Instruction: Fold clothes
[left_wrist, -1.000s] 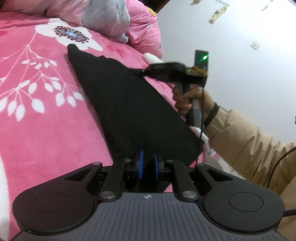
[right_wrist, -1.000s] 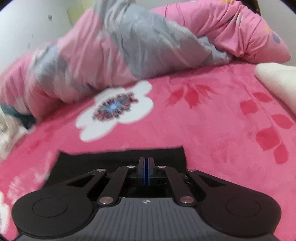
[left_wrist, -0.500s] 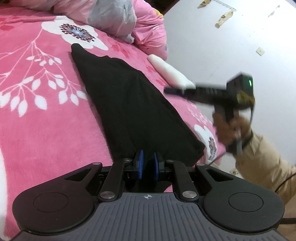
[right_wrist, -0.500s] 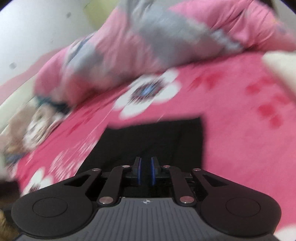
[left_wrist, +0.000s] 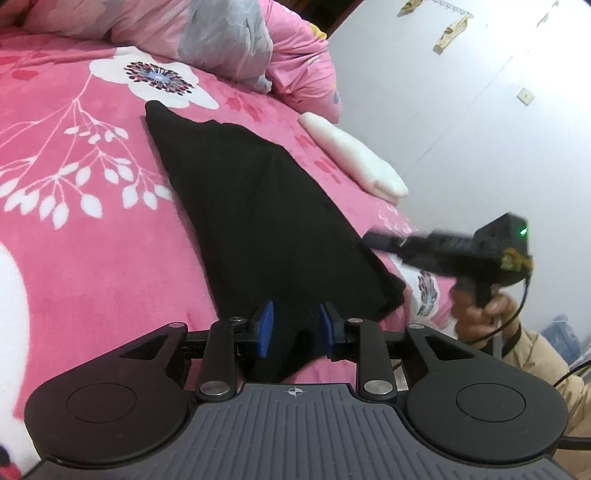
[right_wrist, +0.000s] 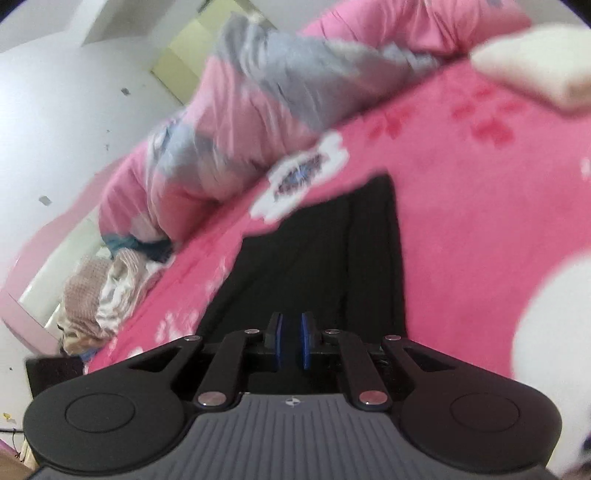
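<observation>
lying flat, black garment (left_wrist: 258, 221); left claw (left_wrist: 295, 326) just opening around it, right claw (right_wrist: 290, 341) slightly parted, empty.

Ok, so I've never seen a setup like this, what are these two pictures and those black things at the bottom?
There's no robot here. A person holds a two-finger tool in each hand, each with a wide-angle camera looking along its fingers; the black shape at the bottom of each picture is that tool itself. One picture is from the left tool, the other from the right tool. A black garment lies on a pink flowered blanket, with a bunched quilt behind. The left tool's jaws have just been opening, with the garment's near edge between them, not pinched. The right tool, in the person's hand beside the garment, has its jaws slightly apart and seems to hold nothing.
</observation>
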